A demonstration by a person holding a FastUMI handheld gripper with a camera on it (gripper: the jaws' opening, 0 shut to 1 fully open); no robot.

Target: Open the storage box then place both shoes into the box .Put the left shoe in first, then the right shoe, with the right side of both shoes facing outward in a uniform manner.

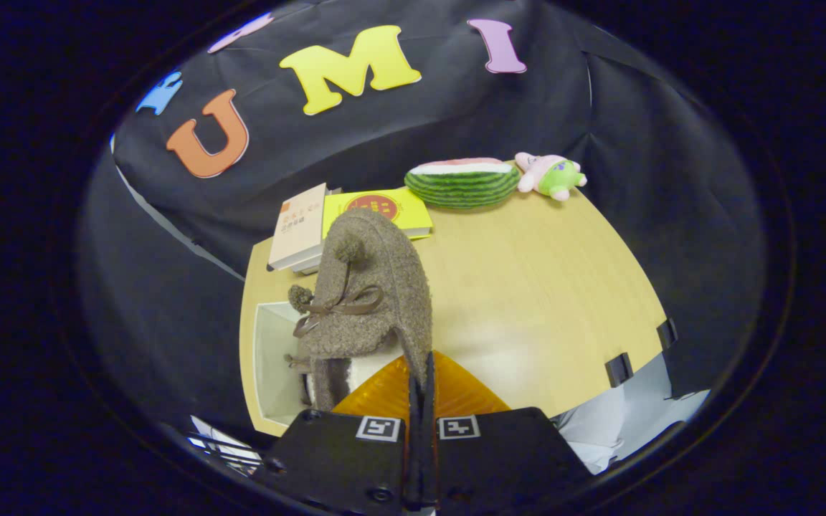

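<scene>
gripper [420, 380] clenched on the brown shoe's [370, 287] rim, hiding most of the box [269, 365] beneath.

Quick count around the storage box [269, 358]: two fuzzy brown shoes, one [373, 287] held above it and one [327, 380] inside. Beyond it, two books [300, 226] [384, 208], one watermelon-slice plush [463, 183], one pink-green plush toy [551, 175].

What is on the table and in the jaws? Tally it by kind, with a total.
Shoes: 2, one brown shoe pinched by its rim in the jaws of the gripper, one second shoe in the white box
Books: 2
Plush toys: 2, watermelon, pink-green toy
Boxes: 1
Orange lid: 1
Total: 8
</scene>
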